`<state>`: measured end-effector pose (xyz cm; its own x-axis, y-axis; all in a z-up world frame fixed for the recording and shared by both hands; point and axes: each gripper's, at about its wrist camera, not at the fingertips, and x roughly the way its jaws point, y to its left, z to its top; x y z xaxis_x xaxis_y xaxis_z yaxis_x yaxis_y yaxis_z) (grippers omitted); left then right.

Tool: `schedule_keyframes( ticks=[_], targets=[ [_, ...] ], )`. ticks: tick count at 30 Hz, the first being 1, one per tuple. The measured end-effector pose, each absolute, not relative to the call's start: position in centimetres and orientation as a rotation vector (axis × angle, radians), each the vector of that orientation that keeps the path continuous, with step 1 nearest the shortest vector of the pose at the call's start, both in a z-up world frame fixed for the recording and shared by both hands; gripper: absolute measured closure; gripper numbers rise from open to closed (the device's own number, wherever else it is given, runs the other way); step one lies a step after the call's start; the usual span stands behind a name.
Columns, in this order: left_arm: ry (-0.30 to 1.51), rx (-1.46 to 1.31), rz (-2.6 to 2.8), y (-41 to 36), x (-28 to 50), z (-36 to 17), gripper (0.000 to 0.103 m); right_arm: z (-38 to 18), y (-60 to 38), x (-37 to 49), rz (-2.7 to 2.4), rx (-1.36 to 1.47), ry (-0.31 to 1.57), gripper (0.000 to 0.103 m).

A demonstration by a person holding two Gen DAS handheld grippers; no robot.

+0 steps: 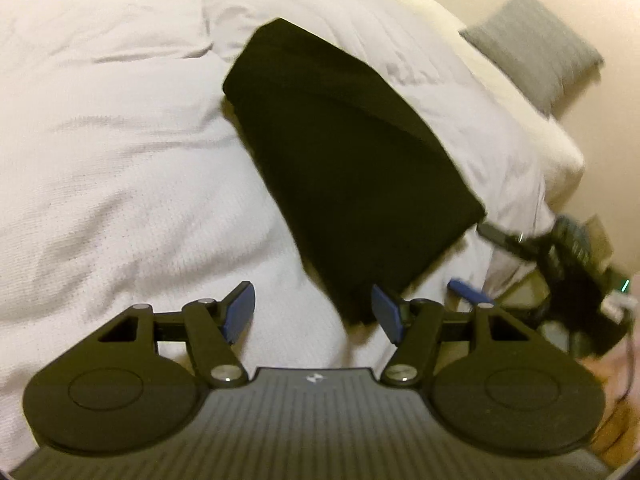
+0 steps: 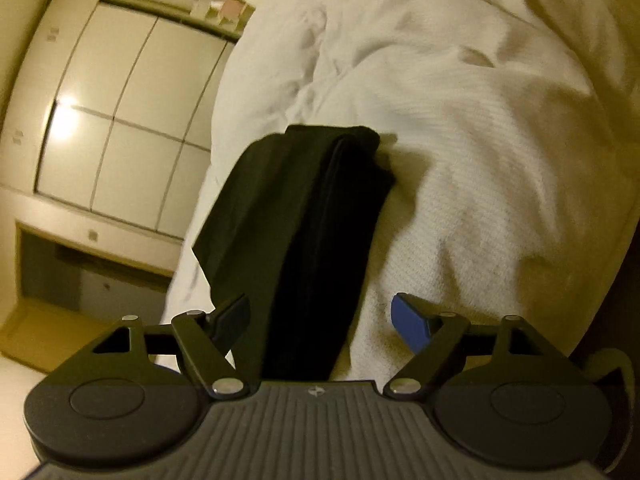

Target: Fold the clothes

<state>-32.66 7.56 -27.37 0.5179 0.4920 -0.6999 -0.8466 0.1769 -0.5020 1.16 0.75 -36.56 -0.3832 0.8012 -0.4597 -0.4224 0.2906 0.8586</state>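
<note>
A black garment (image 1: 344,160) lies folded into a thick oblong on the white bedspread (image 1: 120,140). My left gripper (image 1: 312,312) is open just short of the garment's near end, with nothing between its blue pads. In the left wrist view the right gripper (image 1: 484,256) shows at the garment's right corner, blurred. In the right wrist view the same black garment (image 2: 296,224) runs lengthwise away from me, its stacked edges showing. My right gripper (image 2: 324,324) is open and straddles the garment's near end, which lies between the fingers without being clamped.
A grey pillow (image 1: 536,48) rests at the head of the bed near the wall. White wardrobe doors (image 2: 116,112) stand beside the bed, with a strip of floor (image 2: 32,332) below them. The bedspread (image 2: 460,140) is rumpled all around the garment.
</note>
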Motion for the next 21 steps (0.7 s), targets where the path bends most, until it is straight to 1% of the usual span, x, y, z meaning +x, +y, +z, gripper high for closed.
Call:
schedule_keyframes(
  ticks=[3, 4, 5, 7, 10, 12, 14, 16, 18, 19, 21],
  targets=[
    [0.363, -1.076, 0.959, 9.0, -32.7, -27.9, 0.041, -36.6, 1.5, 1.5, 1.358, 0.351, 1.417, 0.022],
    [0.353, -1.098, 0.948, 9.5, -32.4, -28.3, 0.041, -36.5, 1.9, 1.6, 1.357, 0.325, 1.403, 0.023],
    [0.342, -1.120, 0.938, 10.1, -32.0, -28.7, 0.042, -36.4, 2.3, 1.7, 1.356, 0.299, 1.390, 0.027],
    [0.376, -1.135, 0.925, 10.8, -30.6, -29.6, 0.047, -36.2, 3.0, 1.8, 1.353, 0.248, 1.361, 0.033],
    [0.466, -1.018, 0.936, 9.8, -28.2, -29.6, 0.058, -35.9, 4.2, 2.1, 1.348, 0.171, 1.318, 0.035],
    [0.509, -0.947, 0.944, 8.9, -27.6, -28.9, 0.060, -35.6, 4.5, 2.1, 1.350, 0.123, 1.285, 0.036],
    [0.525, -0.925, 0.958, 8.2, -28.0, -28.4, 0.060, -34.9, 4.1, 2.1, 1.360, 0.080, 1.245, 0.036],
    [0.509, -0.940, 0.972, 7.7, -29.1, -27.8, 0.058, -34.3, 3.8, 2.1, 1.369, 0.036, 1.204, 0.035],
    [0.465, -0.965, 0.990, 7.8, -30.4, -27.6, 0.048, -33.5, 3.2, 2.1, 1.385, 0.008, 1.161, 0.034],
    [0.441, -0.980, 0.994, 8.0, -31.0, -27.6, 0.047, -33.0, 3.0, 2.0, 1.400, 0.001, 1.140, 0.034],
    [0.424, -1.020, 0.989, 8.6, -31.6, -28.0, 0.048, -32.1, 3.3, 1.4, 1.434, -0.036, 1.101, 0.034]
  ],
)
